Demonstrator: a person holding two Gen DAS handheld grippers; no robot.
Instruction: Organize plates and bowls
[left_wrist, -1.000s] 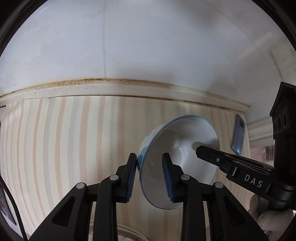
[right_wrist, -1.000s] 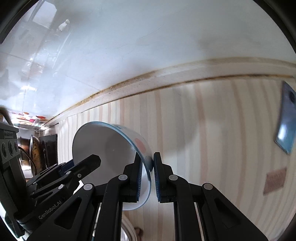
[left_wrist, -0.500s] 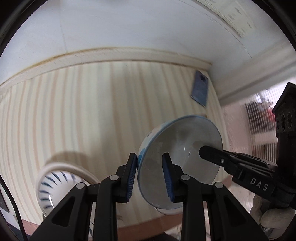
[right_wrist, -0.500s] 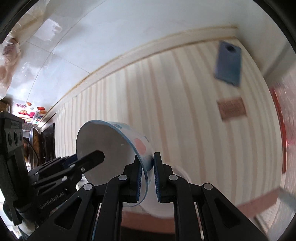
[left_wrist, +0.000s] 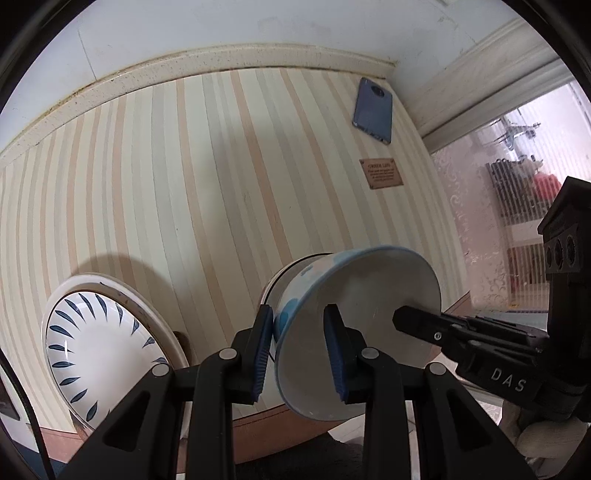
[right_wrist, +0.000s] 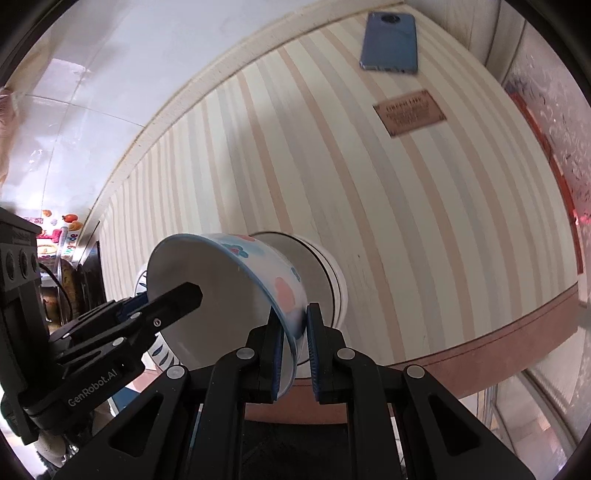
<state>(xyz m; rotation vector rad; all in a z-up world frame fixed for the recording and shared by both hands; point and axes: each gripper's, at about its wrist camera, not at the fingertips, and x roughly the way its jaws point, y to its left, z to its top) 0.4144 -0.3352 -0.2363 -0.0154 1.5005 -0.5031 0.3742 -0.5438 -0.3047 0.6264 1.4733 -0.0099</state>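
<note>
You hold the flowered bowl (left_wrist: 354, 325) tilted above the tabletop's (left_wrist: 184, 184) near edge, left gripper (left_wrist: 299, 350) and right gripper (right_wrist: 295, 341) each pinching its rim. It looks unplaced yet; the leaf-patterned plate (left_wrist: 96, 347) waits nearby.

Plate (left_wrist: 107, 343) left of bowl (left_wrist: 354, 332); phone (left_wrist: 373, 109) far behind.
</note>
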